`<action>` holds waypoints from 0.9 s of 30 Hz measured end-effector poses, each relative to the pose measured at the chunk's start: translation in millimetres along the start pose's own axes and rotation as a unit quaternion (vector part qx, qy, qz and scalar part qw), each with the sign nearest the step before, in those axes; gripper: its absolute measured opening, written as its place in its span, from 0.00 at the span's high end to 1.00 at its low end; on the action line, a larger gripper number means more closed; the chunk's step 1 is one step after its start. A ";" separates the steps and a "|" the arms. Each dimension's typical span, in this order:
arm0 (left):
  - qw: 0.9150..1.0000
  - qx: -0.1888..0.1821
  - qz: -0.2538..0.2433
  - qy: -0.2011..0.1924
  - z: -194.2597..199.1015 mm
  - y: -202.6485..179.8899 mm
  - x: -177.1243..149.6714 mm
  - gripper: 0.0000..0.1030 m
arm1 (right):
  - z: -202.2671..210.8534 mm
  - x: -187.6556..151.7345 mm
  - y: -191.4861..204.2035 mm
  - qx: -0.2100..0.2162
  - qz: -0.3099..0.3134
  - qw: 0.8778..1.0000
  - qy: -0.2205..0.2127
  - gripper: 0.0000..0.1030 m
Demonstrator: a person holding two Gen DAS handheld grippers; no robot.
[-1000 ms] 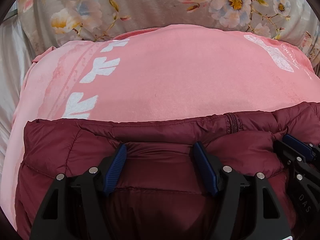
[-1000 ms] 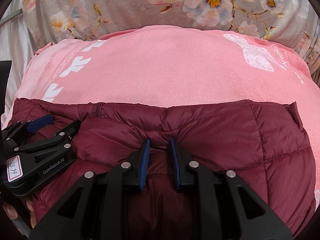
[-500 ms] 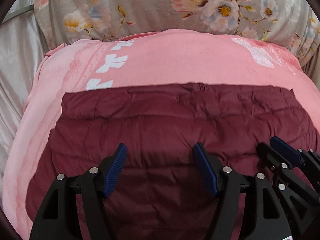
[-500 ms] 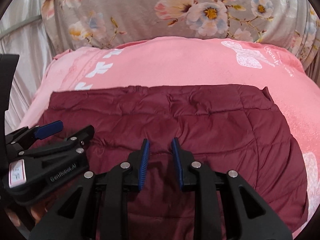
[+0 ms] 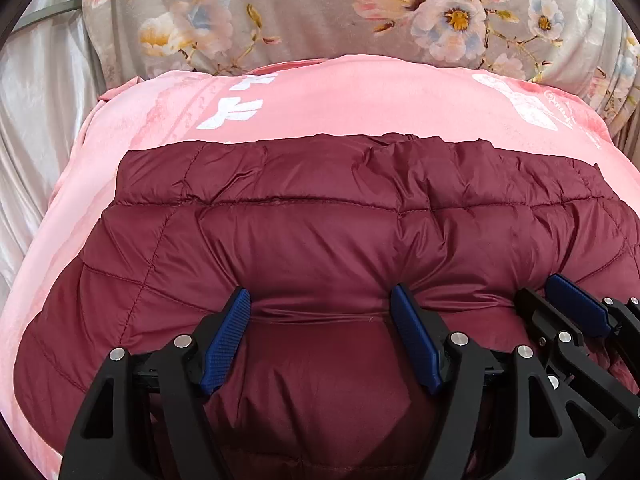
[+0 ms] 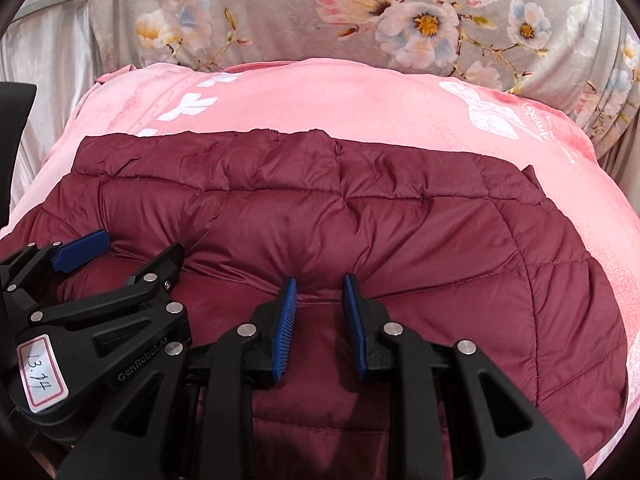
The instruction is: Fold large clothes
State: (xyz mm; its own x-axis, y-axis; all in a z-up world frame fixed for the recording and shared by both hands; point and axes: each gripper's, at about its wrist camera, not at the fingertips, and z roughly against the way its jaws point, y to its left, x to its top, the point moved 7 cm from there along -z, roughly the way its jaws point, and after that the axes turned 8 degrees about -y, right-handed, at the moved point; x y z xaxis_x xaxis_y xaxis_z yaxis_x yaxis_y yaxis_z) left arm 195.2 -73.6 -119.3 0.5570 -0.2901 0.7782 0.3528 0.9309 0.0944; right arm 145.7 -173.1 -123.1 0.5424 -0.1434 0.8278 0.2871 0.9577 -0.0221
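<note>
Your left gripper [image 5: 320, 300] and right gripper [image 6: 320, 286] each clench the maroon jacket [image 5: 320, 220], now drawn nearer across the pink blanket [image 5: 360, 100]; left jaws just widened

The left gripper [image 5: 320, 300] points forward and downward, its black jaws standing wide apart, and its blue ribbed pads [image 5: 224, 340] press into a puffed fold of the maroon quilted down jacket [image 5: 320, 232] that bulges between them. Its jaws have just been opening a little, with that fold between them. The right gripper [image 6: 320, 290] sits just to its right, tilted downward at a similar angle, its jaws drawn narrow and pinching a thin ridge of the same jacket between the blue pads [image 6: 286, 328]. Each gripper shows at the near corner of the other's view.
</note>
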 end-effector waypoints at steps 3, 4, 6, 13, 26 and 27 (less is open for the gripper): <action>1.000 0.005 -0.005 0.000 -0.3 -0.5 0.4 0.31 | 0.1 0.1 -0.1 -0.001 0.001 1.000 0.000 0.77; 1.000 0.006 -0.006 0.001 -0.3 -1.1 0.3 0.31 | 0.1 0.4 0.0 0.000 0.000 1.000 0.000 0.77; 1.000 0.007 -0.007 0.001 -0.6 -1.3 0.5 0.31 | 0.0 0.3 -0.1 0.001 0.000 1.000 0.000 0.77; 1.000 0.008 -0.007 0.001 -0.1 -1.4 1.2 0.31 | -0.7 -0.4 -0.2 0.001 -0.001 1.000 0.000 0.77; 1.000 0.008 -0.008 0.001 0.1 -1.4 1.8 0.30 | -1.4 -0.5 -0.4 0.000 0.000 1.000 0.000 0.77; 1.000 0.008 -0.008 0.002 0.1 -1.3 1.9 0.30 | -1.4 -0.5 -0.4 0.001 0.000 1.000 0.000 0.77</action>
State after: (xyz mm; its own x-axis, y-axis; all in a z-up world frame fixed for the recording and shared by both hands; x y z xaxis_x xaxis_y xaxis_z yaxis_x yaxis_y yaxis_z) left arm 195.8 -75.4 -117.9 0.5537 -0.3055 0.7746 0.3496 0.9296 0.1167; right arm 146.4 -173.7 -124.3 0.5428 -0.1431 0.8276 0.2856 0.9581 -0.0216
